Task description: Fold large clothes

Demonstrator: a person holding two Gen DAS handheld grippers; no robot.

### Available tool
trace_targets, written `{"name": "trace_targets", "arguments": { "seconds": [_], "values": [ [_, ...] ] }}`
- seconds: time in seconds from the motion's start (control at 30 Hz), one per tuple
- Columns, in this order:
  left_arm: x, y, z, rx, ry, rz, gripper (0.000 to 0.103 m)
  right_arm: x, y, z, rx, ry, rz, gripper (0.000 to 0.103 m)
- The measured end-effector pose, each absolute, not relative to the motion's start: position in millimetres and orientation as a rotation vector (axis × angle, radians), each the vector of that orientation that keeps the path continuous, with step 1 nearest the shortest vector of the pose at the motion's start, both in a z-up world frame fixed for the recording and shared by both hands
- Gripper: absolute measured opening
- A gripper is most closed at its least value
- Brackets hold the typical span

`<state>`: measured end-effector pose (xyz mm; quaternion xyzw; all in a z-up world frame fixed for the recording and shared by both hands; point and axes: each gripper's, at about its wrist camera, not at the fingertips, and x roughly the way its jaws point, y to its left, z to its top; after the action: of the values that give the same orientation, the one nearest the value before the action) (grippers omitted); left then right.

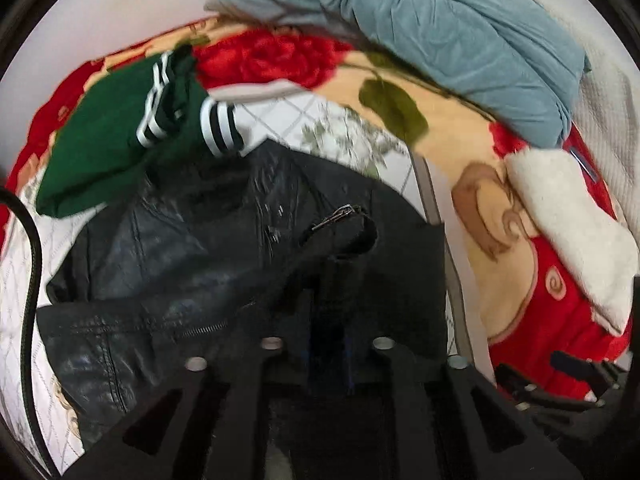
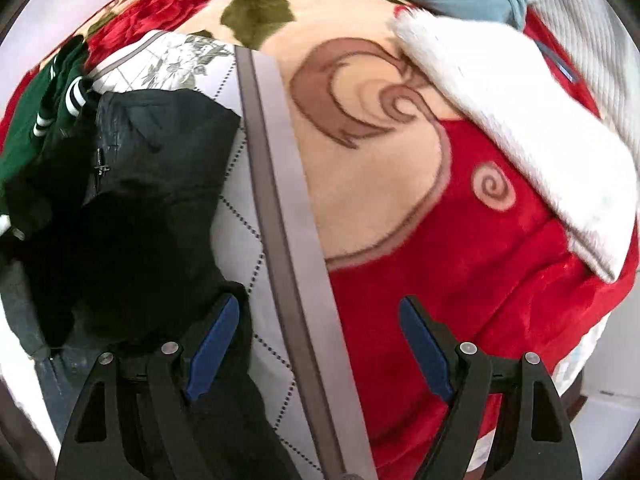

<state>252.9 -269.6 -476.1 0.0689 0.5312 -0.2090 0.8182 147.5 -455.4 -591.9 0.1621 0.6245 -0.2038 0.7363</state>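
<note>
blanket point(image 2: 460, 280): red and cream fleece with rose and swirl print, under everything we see; our landmark.
sheet point(image 2: 240, 216): white quilted, diamond stitching, grey border strip, spread over the blanket's left part.
jacket point(image 1: 208, 264): black leather, crumpled on the sheet, left of the blanket's bare swirl area. Zipper and a strap with metal pull point(image 1: 338, 216) on top. In the right wrist view it sits at the left point(image 2: 132, 200).
grey cloth point(image 1: 460, 40): blue-grey bundle at the blanket's far edge.
green top point(image 1: 108, 136): white-striped cuffs, bunched on the blanket's far left, touching the jacket's far side.
white fleece point(image 2: 520, 128): folded piece at the blanket's far right edge.
left gripper point(image 1: 328, 364): we see the fingers drawn close together with black jacket fabric between them; it has hold of the jacket's near edge.
right gripper point(image 2: 320, 348): jaws spread wide, nothing between the blue pads point(image 2: 212, 356). Left finger overlaps the jacket's near edge, right finger over the blanket's red area, grey border strip running between them.
</note>
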Motion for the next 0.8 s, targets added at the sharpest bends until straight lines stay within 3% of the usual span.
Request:
{"name": "trace_targets", "arguments": {
  "seconds": [0.07, 0.1, 0.33, 0.57, 0.8],
  "values": [
    [250.6, -259.7, -476.9, 0.115, 1.152, -0.456, 0.090, 140.6, -462.0, -593.2, 0.408, 1.363, -0.421, 0.084],
    [250.6, -255.6, -477.9, 0.104, 1.152, -0.443, 0.093, 138.5, -463.8, -594.0, 0.435, 1.357, -0.404, 0.084],
    [235.6, -129.5, -472.8, 0.043, 1.143, -0.098, 0.093, 147.1, -460.4, -602.2, 0.566, 1.319, -0.267, 0.084],
    [225.5, -2.6, -523.3, -0.004, 1.262, 0.292, 0.093, 196.9, -441.3, -627.8, 0.618, 1.351, -0.145, 0.084],
    [226.3, 11.7, -508.5, -0.025, 1.195, 0.349, 0.093, 238.2, -395.0, -595.0, 0.576, 1.270, -0.021, 0.084]
  ]
}}
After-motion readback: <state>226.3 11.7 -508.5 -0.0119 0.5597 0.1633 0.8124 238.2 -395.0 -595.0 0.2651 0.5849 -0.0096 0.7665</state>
